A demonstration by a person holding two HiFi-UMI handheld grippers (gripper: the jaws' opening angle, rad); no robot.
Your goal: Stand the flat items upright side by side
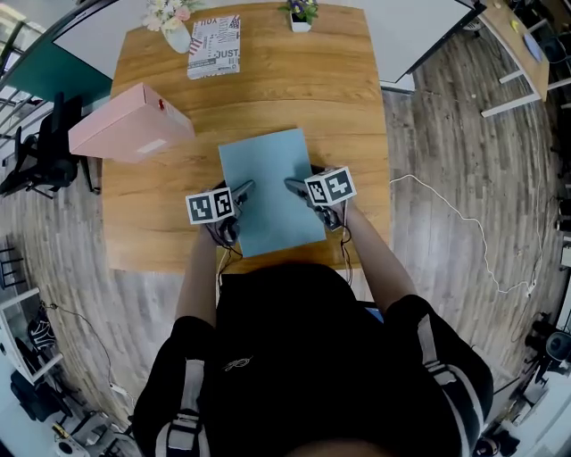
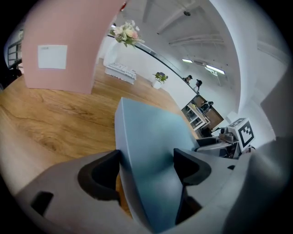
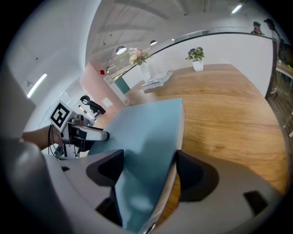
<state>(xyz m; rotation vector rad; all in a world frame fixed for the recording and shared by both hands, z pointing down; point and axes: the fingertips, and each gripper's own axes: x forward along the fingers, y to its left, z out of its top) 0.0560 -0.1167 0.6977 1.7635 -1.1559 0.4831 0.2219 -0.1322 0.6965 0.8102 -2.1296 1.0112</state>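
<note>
A flat light-blue book (image 1: 270,170) lies over the near middle of the wooden table (image 1: 348,107), tilted in both gripper views. My left gripper (image 1: 243,189) is at its left edge and my right gripper (image 1: 293,186) at its right edge, near the corners closest to me. In the left gripper view the blue book (image 2: 151,132) runs between the wide-spread jaws of the left gripper (image 2: 146,171). In the right gripper view the same book (image 3: 146,128) sits between the spread jaws of the right gripper (image 3: 149,171). One pad on each gripper touches its grey page edge. I see no squeeze.
A pink box (image 1: 129,134) sits at the table's left edge. A patterned book (image 1: 214,45) lies flat at the far side beside a flower vase (image 1: 174,27). A small potted plant (image 1: 301,16) stands at the far edge. A cable (image 1: 464,223) trails on the floor to the right.
</note>
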